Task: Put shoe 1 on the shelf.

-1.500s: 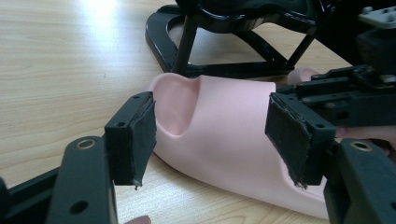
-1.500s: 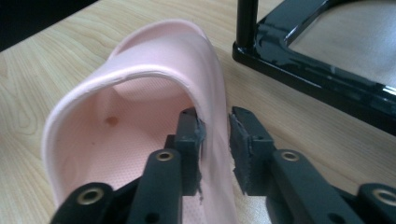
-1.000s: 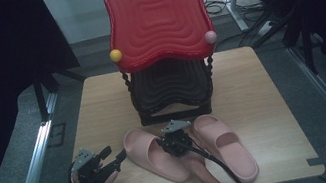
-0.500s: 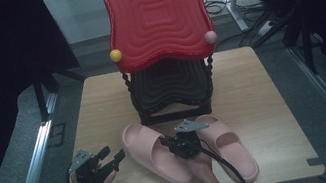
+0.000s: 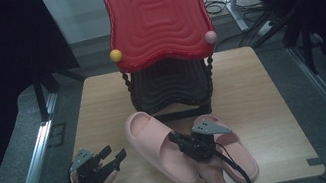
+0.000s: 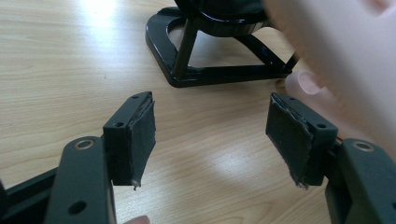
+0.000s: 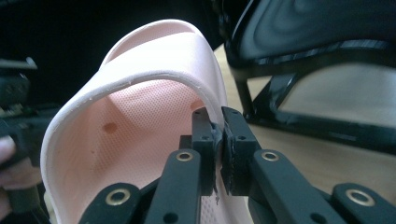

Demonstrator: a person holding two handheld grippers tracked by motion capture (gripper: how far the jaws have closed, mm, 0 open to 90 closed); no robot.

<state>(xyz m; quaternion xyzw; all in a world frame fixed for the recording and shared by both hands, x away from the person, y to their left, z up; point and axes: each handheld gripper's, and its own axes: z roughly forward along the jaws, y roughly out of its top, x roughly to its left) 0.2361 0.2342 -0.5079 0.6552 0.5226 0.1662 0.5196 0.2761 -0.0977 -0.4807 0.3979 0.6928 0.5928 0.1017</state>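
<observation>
Wooden table: right gripper pinching pink slipper strap.

No legible text, label or number anywhere.

- The bench is a light wood top with rounded corners.
- A black stand sits at the middle of the far half, carrying a red tray upright above it.
- One pink slipper lies flat near the near edge, right of centre.
- The other slipper is just left of it, toe toward the stand; whether it rests fully on the bench is unclear.
</observation>
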